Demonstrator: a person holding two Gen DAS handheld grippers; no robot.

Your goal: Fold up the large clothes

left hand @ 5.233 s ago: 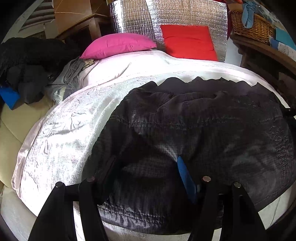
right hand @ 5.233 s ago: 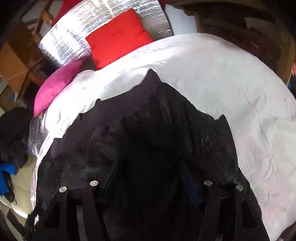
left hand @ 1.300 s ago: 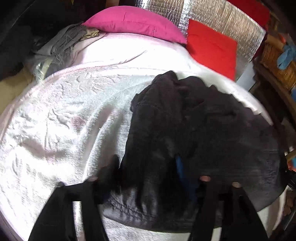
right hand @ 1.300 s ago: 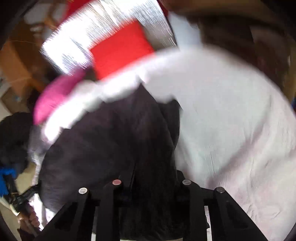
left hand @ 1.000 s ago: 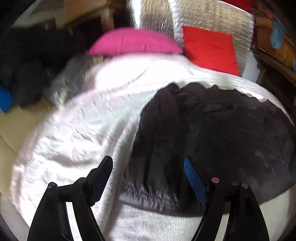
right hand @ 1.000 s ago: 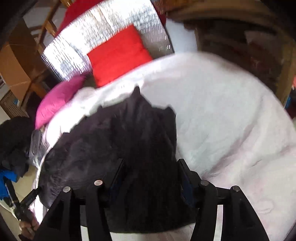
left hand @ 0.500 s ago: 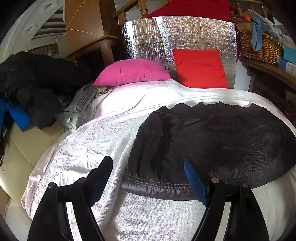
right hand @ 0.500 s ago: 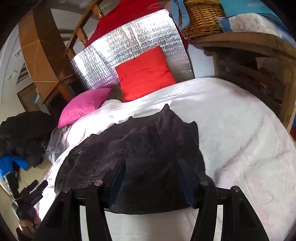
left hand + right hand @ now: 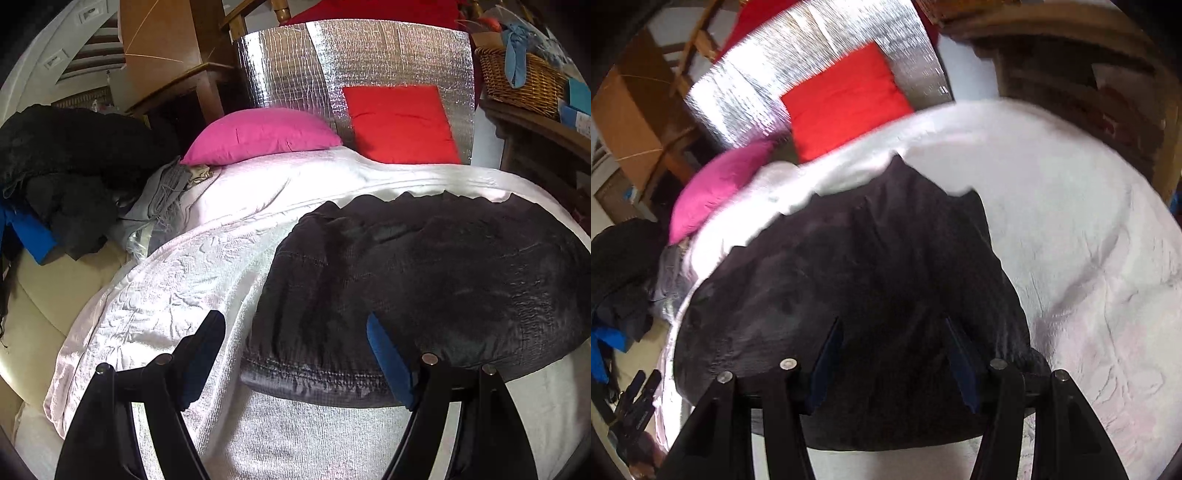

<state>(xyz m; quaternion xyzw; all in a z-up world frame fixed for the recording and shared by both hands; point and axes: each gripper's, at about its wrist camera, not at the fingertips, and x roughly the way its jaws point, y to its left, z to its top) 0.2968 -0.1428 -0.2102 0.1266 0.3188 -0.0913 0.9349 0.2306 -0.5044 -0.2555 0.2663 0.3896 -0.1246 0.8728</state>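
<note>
A dark grey-black garment lies folded flat on the white bedspread; it also shows in the right wrist view. My left gripper is open and empty, held above the garment's near left hem, its blue-padded fingers apart. My right gripper is open and empty, hovering low over the garment's near right part. The left gripper itself shows at the lower left of the right wrist view.
A pink pillow and a red cushion lean at the bed's head against a silver foil panel. Dark clothes pile at the left. A wicker basket sits on wooden furniture at the right.
Both grippers let go of the garment and drew back from it. The garment went from bunched and lifted to lying flat in a folded shape. The right wrist view has since tilted down over it.
</note>
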